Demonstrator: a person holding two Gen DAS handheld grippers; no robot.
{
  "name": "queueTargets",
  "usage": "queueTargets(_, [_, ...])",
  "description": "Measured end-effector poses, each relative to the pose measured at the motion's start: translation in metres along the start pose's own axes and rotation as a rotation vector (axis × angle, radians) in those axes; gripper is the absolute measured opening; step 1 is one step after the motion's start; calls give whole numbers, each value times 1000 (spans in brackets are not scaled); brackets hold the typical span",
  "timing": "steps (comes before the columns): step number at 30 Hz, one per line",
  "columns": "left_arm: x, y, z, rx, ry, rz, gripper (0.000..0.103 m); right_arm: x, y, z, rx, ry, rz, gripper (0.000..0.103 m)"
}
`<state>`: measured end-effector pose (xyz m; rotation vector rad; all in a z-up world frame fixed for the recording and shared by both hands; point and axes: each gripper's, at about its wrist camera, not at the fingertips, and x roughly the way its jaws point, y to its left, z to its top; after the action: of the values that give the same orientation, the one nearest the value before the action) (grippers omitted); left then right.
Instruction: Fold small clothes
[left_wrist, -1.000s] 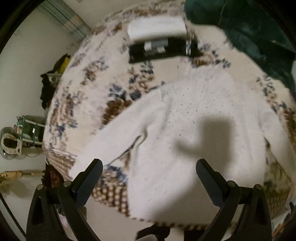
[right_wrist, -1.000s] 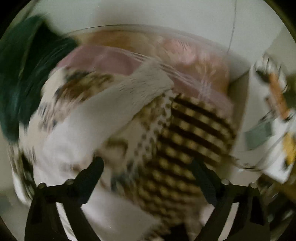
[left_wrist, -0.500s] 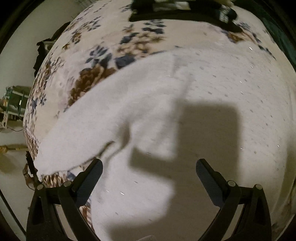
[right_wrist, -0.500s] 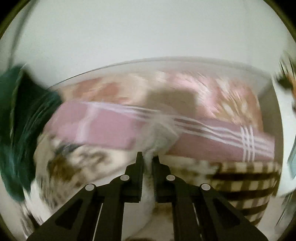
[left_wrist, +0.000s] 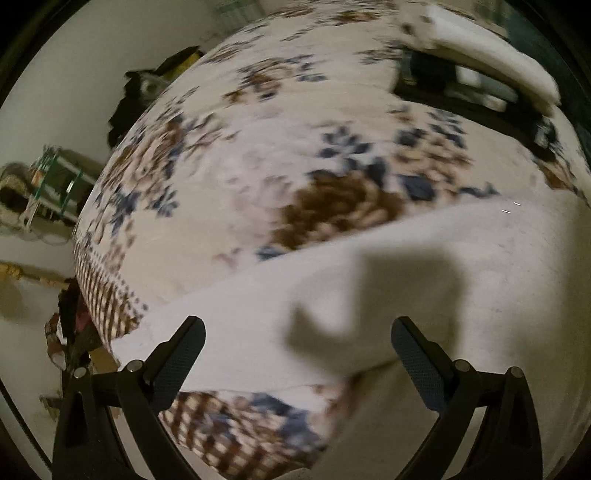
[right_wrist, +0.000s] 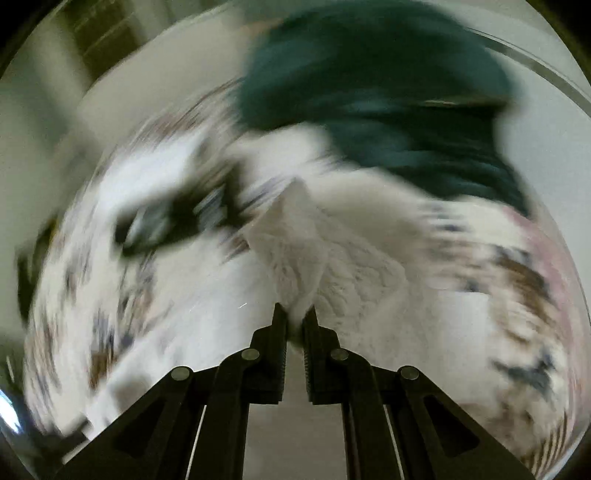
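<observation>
A small white knit sweater (left_wrist: 424, 280) lies on a flower-patterned blanket (left_wrist: 258, 155). Its left sleeve stretches toward the blanket's lower left edge. My left gripper (left_wrist: 297, 343) is open and hovers just above that sleeve, empty. In the right wrist view my right gripper (right_wrist: 295, 317) is shut on the sweater's other sleeve (right_wrist: 306, 258) and holds it lifted over the sweater body. That view is blurred by motion.
A folded white cloth (left_wrist: 491, 66) lies on a black object (left_wrist: 461, 92) at the far end of the blanket. A dark green garment (right_wrist: 388, 92) lies at the far side. A rack and clutter (left_wrist: 48, 184) stand on the floor at the left.
My right gripper closed on the right sleeve and swung it over toward the sweater body. My left gripper slid left along the sweater to the left sleeve, still open.
</observation>
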<state>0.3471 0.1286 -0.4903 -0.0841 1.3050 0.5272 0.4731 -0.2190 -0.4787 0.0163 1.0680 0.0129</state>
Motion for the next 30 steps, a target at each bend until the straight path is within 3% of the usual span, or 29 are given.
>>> queueTargets(2, [12, 20, -2, -28, 22, 7, 103, 46, 67, -28, -143, 70, -5, 8])
queueTargets(5, [24, 43, -7, -62, 34, 13, 103, 83, 130, -75, -271, 129, -25, 7])
queueTargets(10, [44, 74, -20, -105, 64, 18, 103, 95, 170, -114, -345, 177, -25, 8])
queueTargets(12, [51, 86, -27, -131, 93, 13, 103, 90, 164, -113, -330, 224, -21, 9])
queueTargets(14, [57, 100, -36, -180, 133, -19, 103, 83, 145, -107, -243, 276, 45, 21])
queueTargets(16, [62, 119, -51, -251, 169, -74, 103, 72, 123, -105, -161, 306, 77, 69])
queueTargets(19, [70, 132, -73, -271, 211, -142, 103, 53, 86, -111, -83, 303, -2, 76])
queueTargets(21, [81, 137, -87, -319, 269, -231, 103, 44, 60, -116, -20, 321, -38, 78])
queueTargets(24, [110, 163, -110, -582, 364, -425, 102, 33, 25, -127, 63, 340, -92, 78])
queueTargets(25, [122, 177, -117, -723, 369, -490, 100, 33, 17, -129, 61, 337, -134, 79])
queueTargets(27, [139, 199, -127, -936, 356, -543, 95, 34, 9, -135, 4, 329, -270, 79])
queueTargets(29, [157, 224, -134, -1143, 355, -522, 75, 42, 3, -138, -8, 324, -355, 79])
queueTargets(30, [162, 233, -134, -1202, 368, -494, 55, 45, -1, -139, 5, 319, -369, 79])
